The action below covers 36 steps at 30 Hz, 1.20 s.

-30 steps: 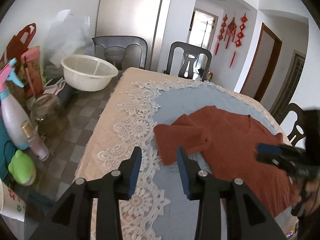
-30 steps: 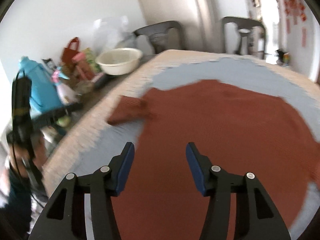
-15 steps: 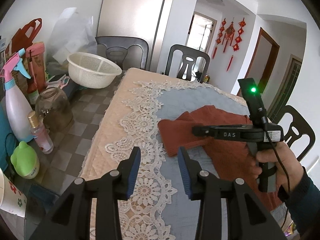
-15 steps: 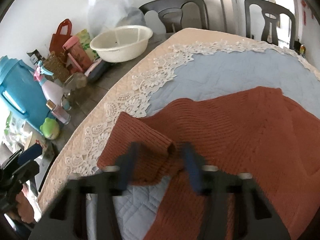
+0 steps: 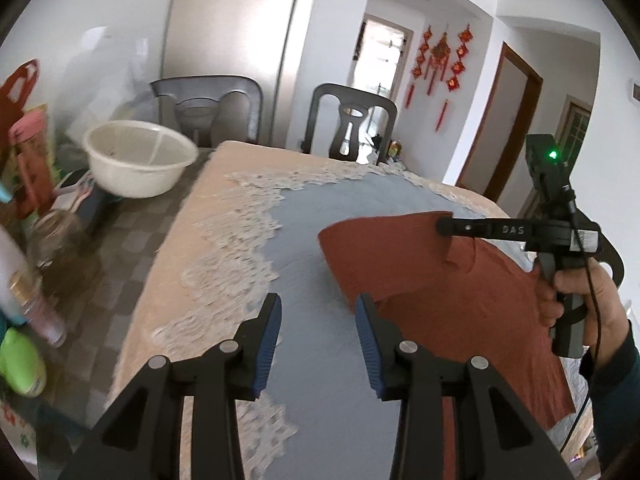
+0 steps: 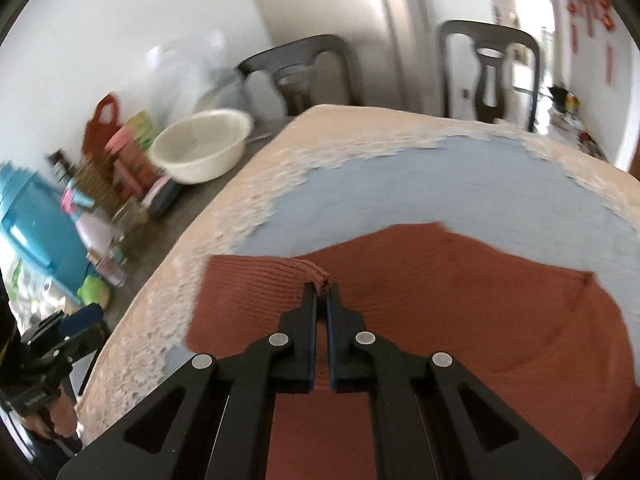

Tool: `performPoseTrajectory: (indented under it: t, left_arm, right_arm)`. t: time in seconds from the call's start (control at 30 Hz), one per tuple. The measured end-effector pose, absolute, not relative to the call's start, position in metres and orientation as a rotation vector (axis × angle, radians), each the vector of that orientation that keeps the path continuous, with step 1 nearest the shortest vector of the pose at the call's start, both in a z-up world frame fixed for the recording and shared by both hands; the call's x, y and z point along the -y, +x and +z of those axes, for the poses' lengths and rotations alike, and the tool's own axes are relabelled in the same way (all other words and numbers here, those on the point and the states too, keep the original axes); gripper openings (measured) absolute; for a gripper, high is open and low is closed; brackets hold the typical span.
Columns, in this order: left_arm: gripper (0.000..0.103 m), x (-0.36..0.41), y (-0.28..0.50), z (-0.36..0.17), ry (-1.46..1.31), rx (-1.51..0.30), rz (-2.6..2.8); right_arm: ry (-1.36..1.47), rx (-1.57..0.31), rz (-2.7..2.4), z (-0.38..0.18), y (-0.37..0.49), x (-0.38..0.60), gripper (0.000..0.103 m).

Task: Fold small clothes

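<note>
The right claw (image 6: 321, 294) was clamped tight on a bunched edge of the rust-red knitted top (image 6: 460, 300), its two blue-padded fingers pressed together with only a nub of ribbed fabric poking out past the tips. Its jaws had just been closing, and the knit was caught between them. Seen from the left wrist, the same claw (image 5: 444, 226) held that pinched corner lifted clear of the cloth below, so the sleeve end hung from it as a raised flap. A hand (image 5: 580, 300) in a dark sleeve gripped its handle.

The left claw (image 5: 318, 320) stood partly open with nothing between its pads; it hovered over the blue quilted cloth (image 5: 320, 232), just beside the near edge of the top without touching it.

The top lay on the cloth-covered counter (image 6: 260, 184), which had a lace border, spread toward the right side in both views. Its long axis ran roughly from the lifted sleeve end on the left across to the body on the right, with the sleeve pointing toward the lace edge.

Much of the garment's body was cut off by the frame edge and by the right claw's black arms. Both views were blurred, so the cream basin (image 5: 138, 158) and the bottles beside it showed only roughly.
</note>
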State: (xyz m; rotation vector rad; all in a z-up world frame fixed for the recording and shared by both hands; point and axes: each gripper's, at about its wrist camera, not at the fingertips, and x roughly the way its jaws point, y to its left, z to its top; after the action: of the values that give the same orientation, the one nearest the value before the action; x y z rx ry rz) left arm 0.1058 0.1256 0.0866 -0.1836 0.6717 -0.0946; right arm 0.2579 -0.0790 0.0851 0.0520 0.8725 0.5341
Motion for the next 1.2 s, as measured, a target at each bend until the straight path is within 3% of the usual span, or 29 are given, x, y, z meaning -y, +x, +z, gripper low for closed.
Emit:
performPoseTrajectory:
  t: [0.53, 0.6, 0.67, 0.73, 0.97, 1.03, 1.13, 1.2]
  left_arm:
    - [0.041, -0.053, 0.186, 0.058, -0.102, -0.806, -0.138]
    - [0.041, -0.049, 0.192, 0.052, -0.106, -0.821, -0.138]
    - [0.041, -0.048, 0.195, 0.048, -0.114, -0.826, -0.144]
    - [0.041, -0.046, 0.197, 0.044, -0.114, -0.825, -0.144]
    - [0.041, -0.040, 0.217, 0.030, -0.125, -0.854, -0.127]
    - [0.041, -0.036, 0.219, 0.027, -0.107, -0.856, -0.125]
    - [0.034, -0.034, 0.225, 0.017, -0.080, -0.888, -0.121]
    - [0.034, -0.035, 0.225, 0.013, -0.074, -0.889, -0.127]
  right_arm:
    - [0.108, -1.012, 0.297, 0.050, 0.280, 0.171, 0.005]
    - [0.147, -1.002, 0.320, 0.049, 0.277, 0.179, 0.015]
    - [0.187, -0.982, 0.325, 0.050, 0.272, 0.190, 0.032]
    - [0.205, -0.975, 0.332, 0.048, 0.267, 0.197, 0.036]
    - [0.127, -1.053, 0.375, 0.023, 0.259, 0.180, 0.034]
    - [0.107, -1.046, 0.372, 0.019, 0.257, 0.177, 0.017]
    - [0.132, -1.027, 0.390, 0.023, 0.253, 0.181, 0.005]
    - [0.136, -1.005, 0.407, 0.028, 0.245, 0.184, 0.005]
